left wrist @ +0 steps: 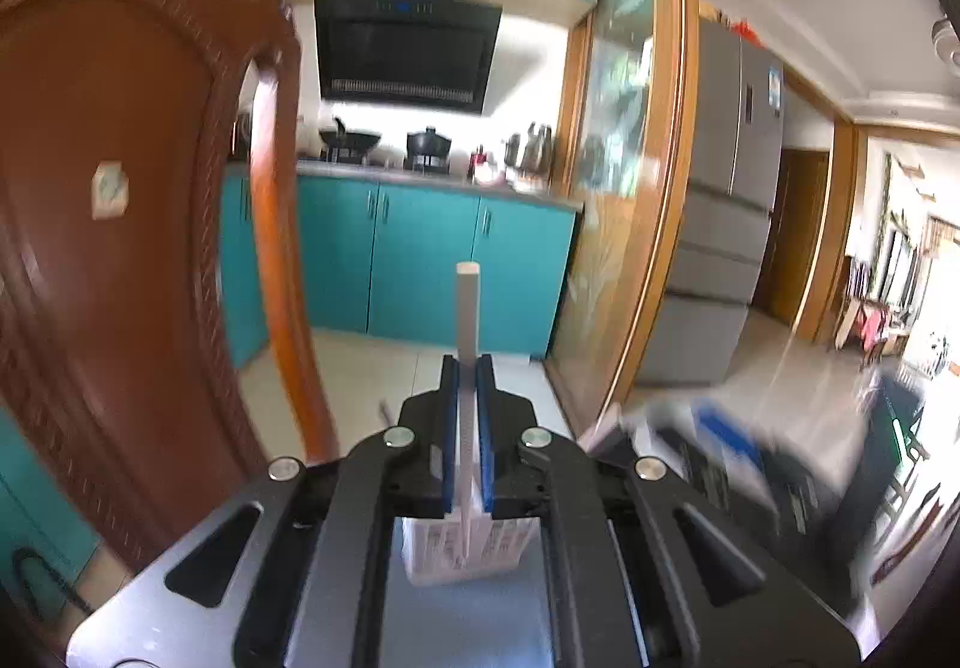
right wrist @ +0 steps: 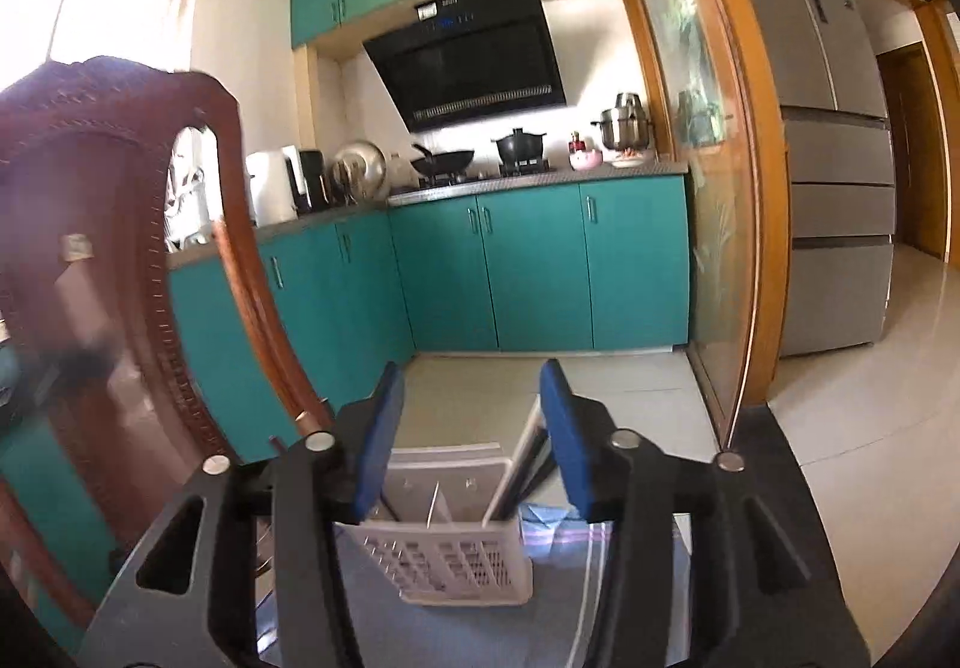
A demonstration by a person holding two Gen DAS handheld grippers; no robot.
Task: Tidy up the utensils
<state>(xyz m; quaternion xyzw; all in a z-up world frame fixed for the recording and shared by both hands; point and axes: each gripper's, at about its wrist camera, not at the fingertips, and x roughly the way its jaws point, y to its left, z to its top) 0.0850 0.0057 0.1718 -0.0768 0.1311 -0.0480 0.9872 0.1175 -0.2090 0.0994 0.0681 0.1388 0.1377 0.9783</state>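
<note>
My left gripper (left wrist: 468,362) is shut on a long pale flat utensil handle (left wrist: 467,308) that sticks up past the blue pads, its lower end hanging over a white slotted utensil basket (left wrist: 432,554). In the right wrist view the same kind of basket (right wrist: 444,560) stands on a blue cloth (right wrist: 564,539) just below my right gripper (right wrist: 471,368). That gripper stands open and its pads press on nothing. A dark-and-white handled utensil (right wrist: 519,464) leans in the basket's right compartment, close to the right finger. A thin utensil (right wrist: 433,500) stands in the middle compartment.
A carved wooden chair back (left wrist: 120,248) (right wrist: 90,248) rises close on the left. Teal kitchen cabinets (right wrist: 528,272) lie ahead, a wood-framed glass door (right wrist: 708,188) and a grey fridge (right wrist: 828,158) to the right. A blurred black and blue shape (left wrist: 720,452) sits low right in the left wrist view.
</note>
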